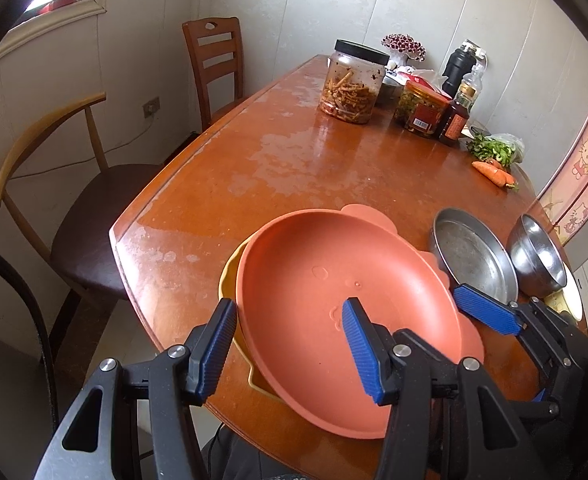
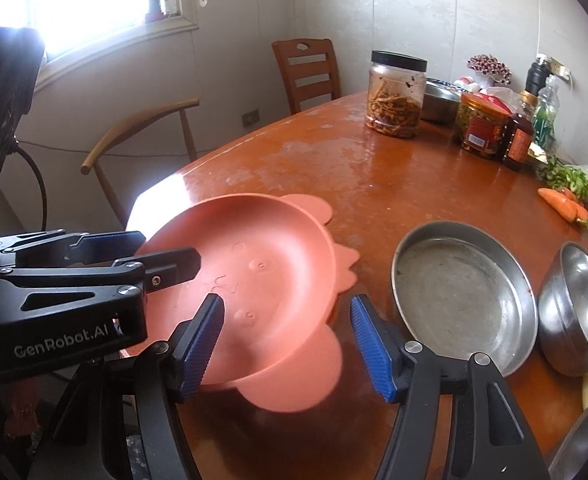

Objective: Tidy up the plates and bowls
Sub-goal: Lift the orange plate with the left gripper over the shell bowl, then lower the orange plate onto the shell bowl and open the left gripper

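While the left tool [image 1: 289, 344] stands with its jaws spread wide, the orange plate [image 1: 334, 304] lies right in front of it, its near-left rim sitting in the gap between the two blue pads, one pad [image 1: 217, 344] outside the rim at 9 o'clock and the other over the plate's hollow. Whether either pad touches the plate cannot be told. Under the plate, at its 9 o'clock edge, a yellow dish [image 1: 229, 276] peeks out. Both rest near the front edge of the counter [image 1: 253, 168].

Seen from the right wrist, the right tool [image 2: 287, 340] is open too, gripping nothing; the orange plate [image 2: 253, 276] sits at its 11 o'clock, with the left pad over the plate's near edge and the right pad clear of it above bare counter. At the right tool's 2 o'clock lies a shallow steel pan [image 2: 462, 292], and just beside that, at 3 o'clock, a steel bowl [image 2: 578, 304].

Far across the counter stand a jar [image 1: 354, 80] with a black lid, a smaller jar [image 1: 420, 108], bottles, and carrots [image 1: 494, 172] at 1 o'clock.
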{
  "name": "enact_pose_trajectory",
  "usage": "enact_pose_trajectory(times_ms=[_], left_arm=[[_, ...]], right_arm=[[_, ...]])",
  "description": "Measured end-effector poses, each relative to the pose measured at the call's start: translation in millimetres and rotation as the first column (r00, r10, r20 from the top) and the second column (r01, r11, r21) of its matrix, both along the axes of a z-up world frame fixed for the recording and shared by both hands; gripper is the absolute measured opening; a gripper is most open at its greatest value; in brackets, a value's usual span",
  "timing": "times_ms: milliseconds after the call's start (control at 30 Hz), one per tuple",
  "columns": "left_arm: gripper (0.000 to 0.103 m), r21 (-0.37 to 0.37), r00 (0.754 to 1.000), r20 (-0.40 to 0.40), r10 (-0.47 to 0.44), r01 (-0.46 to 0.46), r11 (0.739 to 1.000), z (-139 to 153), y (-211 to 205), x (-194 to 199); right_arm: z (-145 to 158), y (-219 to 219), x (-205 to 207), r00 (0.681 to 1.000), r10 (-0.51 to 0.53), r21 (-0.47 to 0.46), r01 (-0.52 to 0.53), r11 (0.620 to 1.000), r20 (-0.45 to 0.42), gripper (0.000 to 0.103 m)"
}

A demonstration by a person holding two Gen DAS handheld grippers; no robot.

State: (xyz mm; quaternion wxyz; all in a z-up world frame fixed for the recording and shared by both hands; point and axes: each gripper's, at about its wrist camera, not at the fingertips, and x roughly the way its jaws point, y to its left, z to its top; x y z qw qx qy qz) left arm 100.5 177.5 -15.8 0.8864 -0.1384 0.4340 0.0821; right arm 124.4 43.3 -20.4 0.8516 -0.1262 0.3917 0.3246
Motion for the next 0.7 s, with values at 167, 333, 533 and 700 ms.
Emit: enact_pose_trajectory(times_ms=[167, 333, 533, 700], left_arm=[[0.055, 0.013, 1.0, 0.014, 0.004, -0.004, 1.0, 5, -2, -3], [0.055, 0.019, 0.999, 0.04, -0.008, 0.007, 1.0, 14, -9, -6], [0.056, 0.016, 0.998, 0.057, -0.029, 0.028, 0.999, 21, -18, -6], [0.056, 0.023, 0.998, 0.05, -0.05, 0.048, 0.999, 21, -28, -6]], right_arm=[[4, -12, 0, 1.0, -0.026, 0.017, 0.026, 1.0, 0.0, 0.067], [10, -26, 3, 0.998, -0.06, 0.034, 0.06, 0.998, 0.001, 0.068], [16, -43, 7, 0.996, -0.094, 0.048, 0.094, 0.994, 0.001, 0.068], [13, -56, 15, 0.992, -0.124, 0.026, 0.124, 0.992, -0.012, 0.068]])
